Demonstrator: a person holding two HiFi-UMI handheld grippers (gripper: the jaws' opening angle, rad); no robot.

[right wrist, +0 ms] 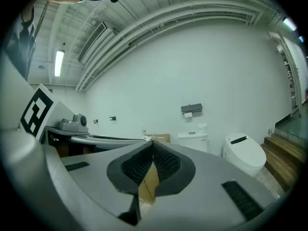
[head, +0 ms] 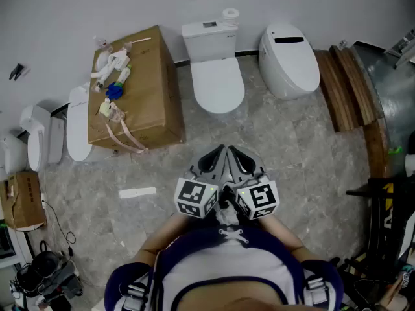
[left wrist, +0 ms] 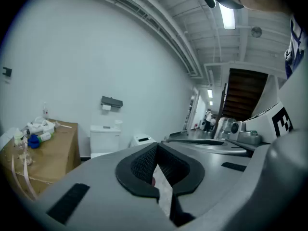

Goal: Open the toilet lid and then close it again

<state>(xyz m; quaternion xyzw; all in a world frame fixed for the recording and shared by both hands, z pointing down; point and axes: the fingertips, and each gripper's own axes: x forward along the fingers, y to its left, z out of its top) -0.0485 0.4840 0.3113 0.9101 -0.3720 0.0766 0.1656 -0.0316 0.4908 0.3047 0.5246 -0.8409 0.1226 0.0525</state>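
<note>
A white toilet (head: 218,85) with a tank stands against the far wall, its lid down flat over the bowl. It also shows small in the left gripper view as the toilet (left wrist: 104,139) and in the right gripper view as the toilet (right wrist: 193,140). Both grippers are held close to the person's body, side by side, well short of the toilet. My left gripper (head: 219,151) has its jaws pressed together with nothing between them, as the left gripper (left wrist: 156,149) shows in its own view. My right gripper (head: 233,151) is likewise shut and empty, seen as the right gripper (right wrist: 153,146).
A rounded tankless toilet (head: 289,59) stands right of the task toilet. A cardboard box (head: 146,89) with bottles on top stands to its left, and another toilet (head: 78,123) lies beyond. Wooden steps (head: 347,86) are at the right. A white bar (head: 137,192) lies on the stone floor.
</note>
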